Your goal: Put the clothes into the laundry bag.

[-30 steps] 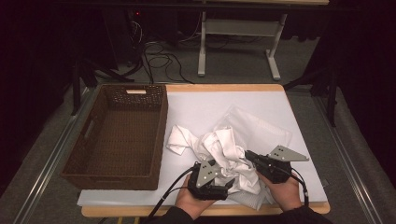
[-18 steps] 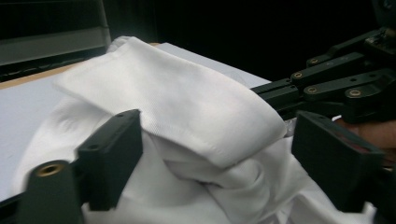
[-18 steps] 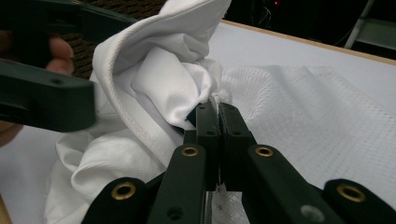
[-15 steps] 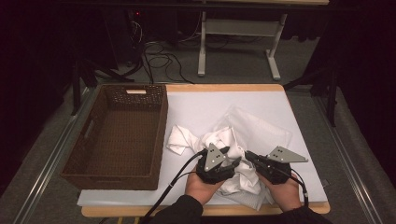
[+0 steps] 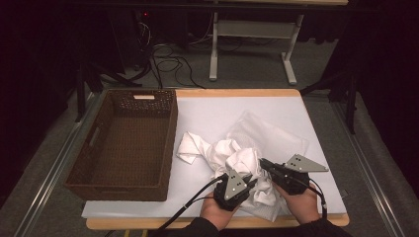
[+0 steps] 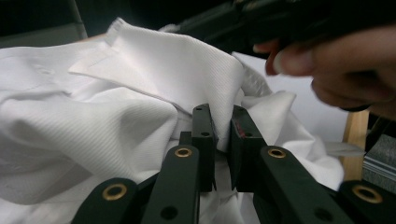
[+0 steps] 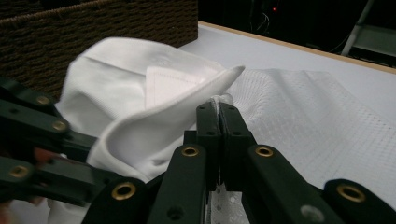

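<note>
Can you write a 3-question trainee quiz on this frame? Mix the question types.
1. True or false: the white shirt lies inside the wicker basket.
2. What does the right gripper pinch? A) mesh laundry bag B) basket rim C) a cable
3. Fill in: the left gripper has just been closing on a fold of the ____.

Key: 1 false, it lies on the table beside the basket. 2 A, the mesh laundry bag. 3 shirt.
</note>
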`<state>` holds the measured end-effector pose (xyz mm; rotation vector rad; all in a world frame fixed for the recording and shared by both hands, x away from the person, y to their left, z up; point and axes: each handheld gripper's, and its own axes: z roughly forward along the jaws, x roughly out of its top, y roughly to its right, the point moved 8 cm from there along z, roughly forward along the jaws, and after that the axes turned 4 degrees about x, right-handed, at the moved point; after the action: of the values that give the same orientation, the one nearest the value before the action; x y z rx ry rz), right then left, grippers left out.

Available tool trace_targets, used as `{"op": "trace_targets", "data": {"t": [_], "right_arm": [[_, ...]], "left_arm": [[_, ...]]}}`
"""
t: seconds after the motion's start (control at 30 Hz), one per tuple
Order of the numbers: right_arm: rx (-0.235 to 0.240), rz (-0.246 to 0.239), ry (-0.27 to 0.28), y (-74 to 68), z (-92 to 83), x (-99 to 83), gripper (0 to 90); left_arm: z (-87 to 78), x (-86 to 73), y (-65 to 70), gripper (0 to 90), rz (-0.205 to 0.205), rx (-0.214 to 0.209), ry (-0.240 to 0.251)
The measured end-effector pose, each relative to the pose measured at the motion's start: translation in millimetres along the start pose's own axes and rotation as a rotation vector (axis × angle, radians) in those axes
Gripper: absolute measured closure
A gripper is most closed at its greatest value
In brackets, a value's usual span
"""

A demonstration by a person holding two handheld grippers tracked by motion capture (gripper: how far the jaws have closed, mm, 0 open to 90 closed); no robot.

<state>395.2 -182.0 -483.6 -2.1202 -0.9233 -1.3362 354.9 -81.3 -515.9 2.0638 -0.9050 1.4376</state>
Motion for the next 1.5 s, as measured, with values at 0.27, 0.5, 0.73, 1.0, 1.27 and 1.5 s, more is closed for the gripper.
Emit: {"op": "trace_targets", "data": {"t": [0.27,0.5,0.73,1.0,1.27,1.5], "right_arm": [[0.024,0.003,0.031,-4.2,-7.3,6.2,89.8],[0.028,-0.006,0.043,-7.0,-9.6,8.1,89.9],[0.021,-0.002,0.045,-5.3,-9.3,6.9,89.8],[0.017,-0.009,0.045,-5.6,-9.5,7.2,89.8],[0.022,-0.006,0.049,-5.6,-10.1,7.4,89.8],[0.016,-0.004,0.042,-6.2,-9.0,6.4,89.8]], "left_arm": [[21.1,-19.3,-5.3,81.7,-0.027,0.003,-0.089],[20.3,-18.9,-7.9,75.2,-0.081,-0.032,-0.074],[-11.1,-4.4,-8.6,35.5,-0.077,-0.036,0.012],[-35.7,-2.1,-36.7,31.9,-0.091,0.063,0.07],[-29.4,9.1,-78.0,20.2,-0.165,0.189,0.099],[-17.9,15.4,-72.7,77.6,-0.242,0.054,0.094]]}}
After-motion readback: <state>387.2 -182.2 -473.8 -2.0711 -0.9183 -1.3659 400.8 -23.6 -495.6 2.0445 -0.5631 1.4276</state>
